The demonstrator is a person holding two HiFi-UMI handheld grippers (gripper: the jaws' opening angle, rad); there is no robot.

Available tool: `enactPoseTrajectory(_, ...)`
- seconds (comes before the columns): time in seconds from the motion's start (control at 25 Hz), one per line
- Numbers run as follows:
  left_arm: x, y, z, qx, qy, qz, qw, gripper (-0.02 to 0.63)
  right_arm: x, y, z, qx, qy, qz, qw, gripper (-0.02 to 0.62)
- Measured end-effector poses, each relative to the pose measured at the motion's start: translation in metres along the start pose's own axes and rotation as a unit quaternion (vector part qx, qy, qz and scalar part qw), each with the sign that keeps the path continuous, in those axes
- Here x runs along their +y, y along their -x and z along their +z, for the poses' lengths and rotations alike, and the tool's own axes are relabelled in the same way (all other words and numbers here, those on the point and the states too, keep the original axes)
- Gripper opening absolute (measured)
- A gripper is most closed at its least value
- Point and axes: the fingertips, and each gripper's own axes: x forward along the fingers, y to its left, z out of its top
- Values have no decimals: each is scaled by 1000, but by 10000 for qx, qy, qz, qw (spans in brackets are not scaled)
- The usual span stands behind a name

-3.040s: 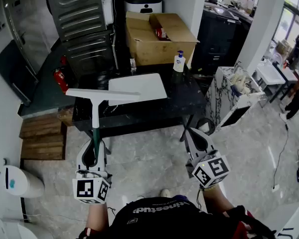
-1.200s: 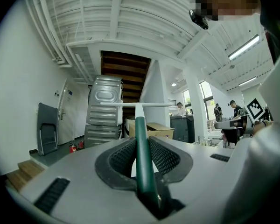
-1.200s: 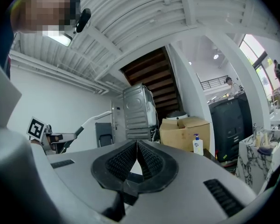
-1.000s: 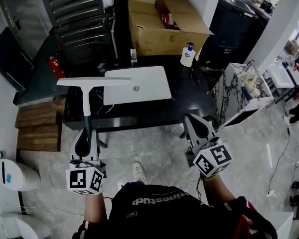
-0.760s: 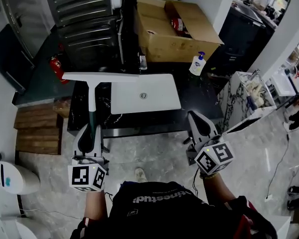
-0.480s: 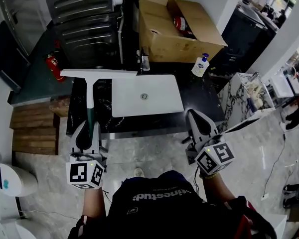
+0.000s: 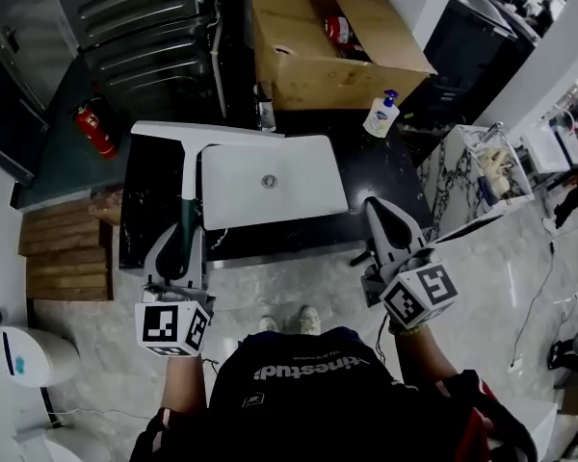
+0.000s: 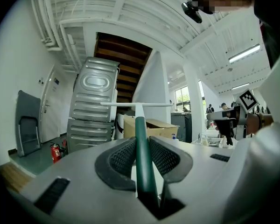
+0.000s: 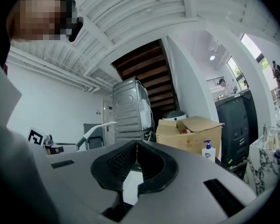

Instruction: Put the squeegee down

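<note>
The squeegee has a long white blade on a white stem and a dark green handle. My left gripper is shut on that handle and holds it level, with the blade out over the left part of the black table. In the left gripper view the green handle runs between the ribbed pads up to the blade. My right gripper hovers at the table's front right edge, shut on nothing; its pads meet. The squeegee shows at the left of the right gripper view.
A white panel with a round hole lies on the table just right of the squeegee. Behind stand an open cardboard box, a soap pump bottle and stacked metal machines. A fire extinguisher and wooden pallet sit left.
I have come closer to the black table. Both grippers moved forward to its front edge, and the squeegee blade now hangs farther over the tabletop beside the white panel. The grip is unchanged.
</note>
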Motion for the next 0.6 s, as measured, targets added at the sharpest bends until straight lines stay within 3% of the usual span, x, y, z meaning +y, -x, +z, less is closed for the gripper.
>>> enactPoseTrajectory(0.2,-44,-45,-19,241,-30,-551,9982,98,-37,13,1,-60,-56,-244,9997,40)
enactPoseTrajectory(0.36,-98,-90,-57,714,-128,-1216,9899,98,-71,32,4,-90,-93,-527,9985,40)
enactPoseTrajectory(0.48,-148,-119,-96,1154,-219,-1838,9759,98,-94,50,5,-98,-115,-798,9967,40)
enactPoseTrajectory(0.6,-190,-141,-150,1733,-372,-2370,9552,98,-111,63,7,-107,-126,-1001,9948,40)
